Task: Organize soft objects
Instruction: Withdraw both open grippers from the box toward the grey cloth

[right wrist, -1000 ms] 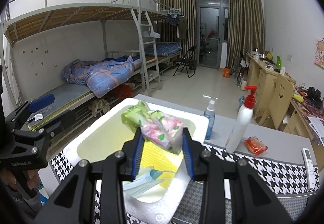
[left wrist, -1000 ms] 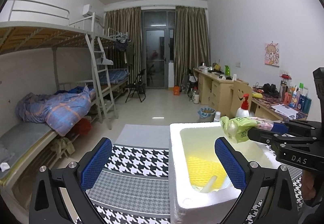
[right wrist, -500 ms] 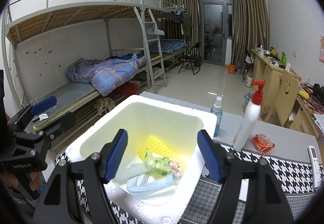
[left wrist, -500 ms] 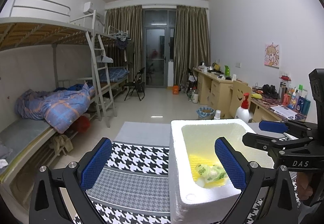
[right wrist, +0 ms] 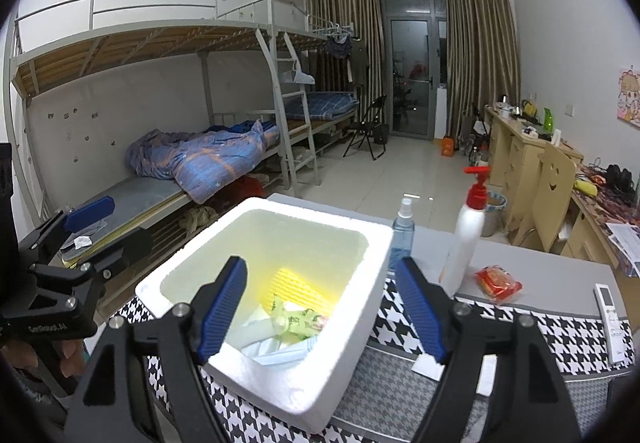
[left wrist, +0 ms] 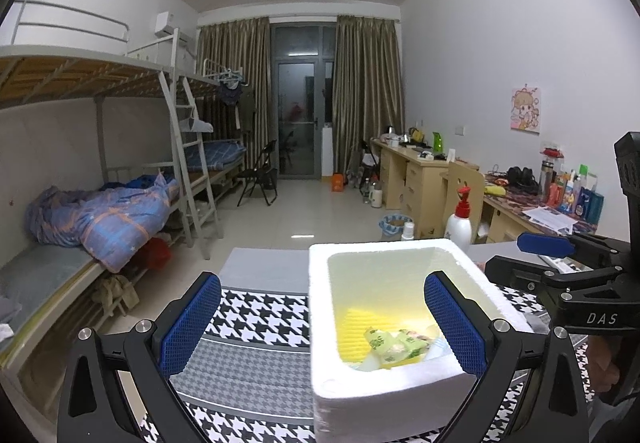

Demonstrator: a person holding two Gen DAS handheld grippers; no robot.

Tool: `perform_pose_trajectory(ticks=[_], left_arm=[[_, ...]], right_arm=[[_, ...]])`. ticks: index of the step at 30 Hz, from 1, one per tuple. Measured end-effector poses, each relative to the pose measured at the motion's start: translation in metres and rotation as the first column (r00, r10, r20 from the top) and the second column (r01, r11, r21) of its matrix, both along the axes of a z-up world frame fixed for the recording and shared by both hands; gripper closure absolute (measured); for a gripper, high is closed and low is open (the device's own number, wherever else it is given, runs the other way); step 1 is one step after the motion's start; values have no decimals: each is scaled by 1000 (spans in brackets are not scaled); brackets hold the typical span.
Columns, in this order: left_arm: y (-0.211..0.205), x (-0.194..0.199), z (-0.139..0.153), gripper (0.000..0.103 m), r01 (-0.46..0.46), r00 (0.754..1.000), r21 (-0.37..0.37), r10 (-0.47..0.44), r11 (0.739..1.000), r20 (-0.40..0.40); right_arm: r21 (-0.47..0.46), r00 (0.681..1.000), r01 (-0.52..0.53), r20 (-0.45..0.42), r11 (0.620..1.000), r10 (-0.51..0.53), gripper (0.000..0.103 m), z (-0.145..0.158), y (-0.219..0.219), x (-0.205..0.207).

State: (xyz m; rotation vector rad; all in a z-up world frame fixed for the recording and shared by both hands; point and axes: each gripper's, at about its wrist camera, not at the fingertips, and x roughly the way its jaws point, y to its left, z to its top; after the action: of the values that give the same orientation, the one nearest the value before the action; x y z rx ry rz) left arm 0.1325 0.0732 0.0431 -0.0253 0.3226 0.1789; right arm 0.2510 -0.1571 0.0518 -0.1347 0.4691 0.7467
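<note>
jaws of my right gripper [right wrist: 320,307] stand wide apart with nothing between the pads; they have just been opening, and the green tissue pack [right wrist: 298,321] lies free on the bottom of the white foam box [right wrist: 360,243], below and a little left of the gap between my right fingers. it rests on the yellow corrugated pad [right wrist: 296,285] and partly over some pale blue and white packets [right wrist: 272,347], its long axis running roughly across my right view, tilted up toward the left. that pack looks settled, so i judge the next soft thing to fetch is the red packet [right wrist: 498,283], which lies on the grey table [right wrist: 560,275] to the right of the box, just beside the white pump bottle [right wrist: 466,231] and beyond my right-hand finger. its long side runs slantwise, down toward the right, so i would likely need to swing right and turn the wrist a little to take it across the short side. my right gripper is clearly the nearer one; my left gripper [left wrist: 320,323] hangs at the box's other side, its jaws also spread wide and empty, one pad over the houndstooth cloth [left wrist: 248,327] and the other over the box's inside. from the left view the pack [left wrist: 394,345] sits low in the near corner of the box, and the red packet is hidden from that side. a blue spray bottle [right wrist: 402,235] stands touching or just behind the box's far right edge; i cannot tell which.
</note>
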Motion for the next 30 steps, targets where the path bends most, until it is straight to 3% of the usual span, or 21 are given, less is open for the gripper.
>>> perform_pose_trajectory(ticks=[9, 13, 30], left_arm=[[-20, -5, 5, 1, 21, 1000, 13, -21, 1000, 10], [-26, -5, 6, 1, 33, 999, 20, -33, 999, 13], [-58, -1, 13, 1, 101, 994, 32, -102, 994, 27]], right_arm=[[24, 1000, 19, 12, 1000, -19, 22, 1, -19, -6], [35, 999, 37, 30, 999, -38, 9, 1, -25, -10], [59, 993, 101, 55, 993, -105, 8, 4, -60, -14]])
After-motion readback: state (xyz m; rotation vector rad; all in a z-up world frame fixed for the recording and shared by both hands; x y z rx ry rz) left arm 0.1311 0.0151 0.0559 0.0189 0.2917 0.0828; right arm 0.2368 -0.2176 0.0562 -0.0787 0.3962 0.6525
